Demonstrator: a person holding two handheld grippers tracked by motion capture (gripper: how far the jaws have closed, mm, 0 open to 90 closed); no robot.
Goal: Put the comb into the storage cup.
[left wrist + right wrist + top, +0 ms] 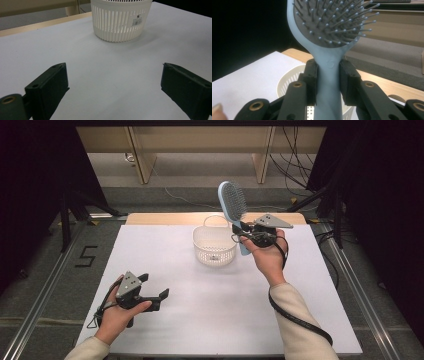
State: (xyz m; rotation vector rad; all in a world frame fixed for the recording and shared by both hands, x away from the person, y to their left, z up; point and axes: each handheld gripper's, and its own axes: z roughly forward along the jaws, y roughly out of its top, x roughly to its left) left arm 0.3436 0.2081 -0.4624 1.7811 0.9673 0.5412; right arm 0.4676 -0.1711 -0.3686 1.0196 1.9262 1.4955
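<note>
Right gripper [243,231] clamped on the neck of the blue hairbrush [233,202] — lifted, head up, just beside the white basket [214,251]. Pick-up judged done; placing into the basket remains. Left gripper [156,296] spread wide, idle — near the table's [210,320] front-left.

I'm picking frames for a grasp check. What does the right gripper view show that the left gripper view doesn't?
Right gripper view: the right tongs clamp the neck of a light-blue plastic paddle hairbrush, with its grey bristle pad facing the camera. Left gripper view: the left tongs stand wide open above bare table, holding nothing, and a barcode sticker sits on the basket wall. Both show the white slatted plastic basket and the white table top.
</note>
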